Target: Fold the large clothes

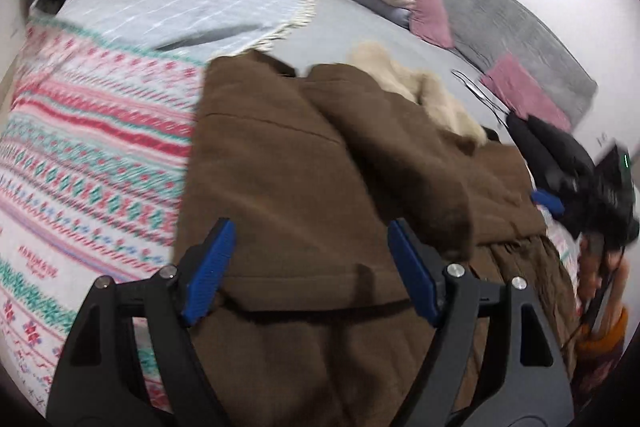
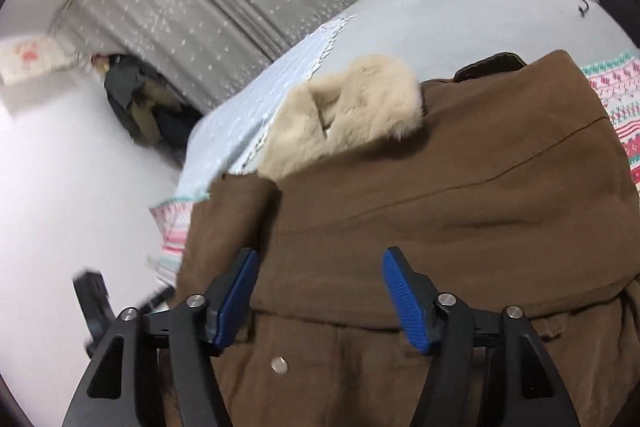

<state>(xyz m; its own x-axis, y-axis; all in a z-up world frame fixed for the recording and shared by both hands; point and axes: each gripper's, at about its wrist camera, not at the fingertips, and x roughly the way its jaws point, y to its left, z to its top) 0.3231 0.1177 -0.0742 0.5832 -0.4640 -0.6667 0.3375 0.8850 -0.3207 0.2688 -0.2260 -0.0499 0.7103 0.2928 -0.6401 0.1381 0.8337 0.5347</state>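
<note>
Both grippers, left and right, jaws apart over folded coat, gripping nothing; bulky fur collar likely to spring fold open.

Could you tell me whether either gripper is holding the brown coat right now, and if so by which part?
Nothing is held. The left gripper and right gripper both stand open above the brown coat, with no fabric pinched between their fingers.

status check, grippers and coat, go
Left gripper open, right gripper open, both over brown coat. Coat partly folded on bed, fur collar showing. Nothing blocking.
</note>
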